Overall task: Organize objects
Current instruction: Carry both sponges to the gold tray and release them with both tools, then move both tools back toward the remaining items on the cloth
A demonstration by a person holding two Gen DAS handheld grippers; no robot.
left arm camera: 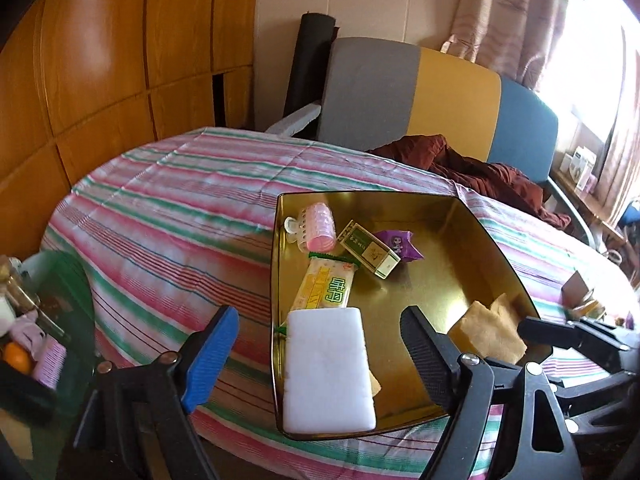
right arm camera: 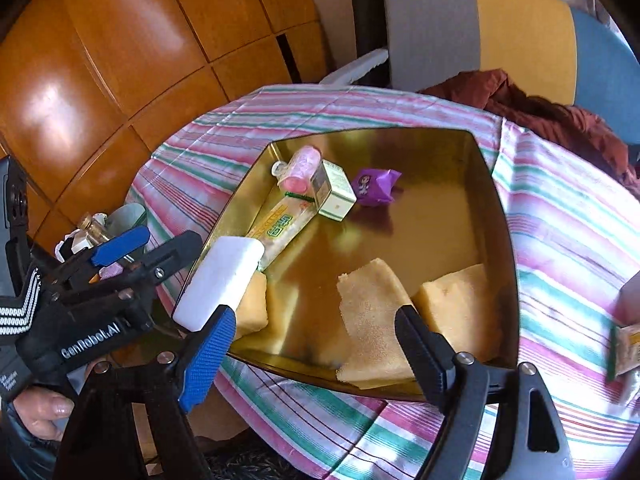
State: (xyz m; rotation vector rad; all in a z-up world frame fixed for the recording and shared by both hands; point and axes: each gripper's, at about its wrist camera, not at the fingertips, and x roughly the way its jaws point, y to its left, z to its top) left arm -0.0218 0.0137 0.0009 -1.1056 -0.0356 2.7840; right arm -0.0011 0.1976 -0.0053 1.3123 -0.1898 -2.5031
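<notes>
Nearest the left wrist camera, the left gripper [left arm camera: 316, 340] stands wide apart with nothing pressed between its pads; the white foam block [left arm camera: 328, 368] lies below and between the fingers, inside the near-left corner of the gold tray [left arm camera: 472, 248], its long axis running from the near rim away toward the far rim. The right gripper [right arm camera: 316, 340] is likewise spread wide and holds nothing, poised over a yellow cloth [right arm camera: 372, 320] draped on the tray's near rim. Beside that cloth a yellow sponge [right arm camera: 460, 304] sits against the right wall, and another yellow piece [right arm camera: 252, 300] lies partly under the foam block. Beyond the block a long yellow snack packet [left arm camera: 324, 284] lies lengthwise, pointing toward the far left corner, where a pink hair roller [left arm camera: 318, 226] rests just beside a small green-and-cream box [left arm camera: 368, 250], which lies diagonally; a purple wrapped sweet [left arm camera: 398, 244] lies next to the box. The tray rests on a tablecloth [left arm camera: 168, 208] striped pink, green and white. Off the table's left edge sits a green basket [left arm camera: 60, 280] of small items. Behind the table are a chair back [left arm camera: 420, 100] in grey, yellow and blue with a dark red garment [left arm camera: 480, 168] in front of it, orange wooden panelling [left arm camera: 100, 60] on the left, and a curtained window [left arm camera: 580, 40] on the right.
</notes>
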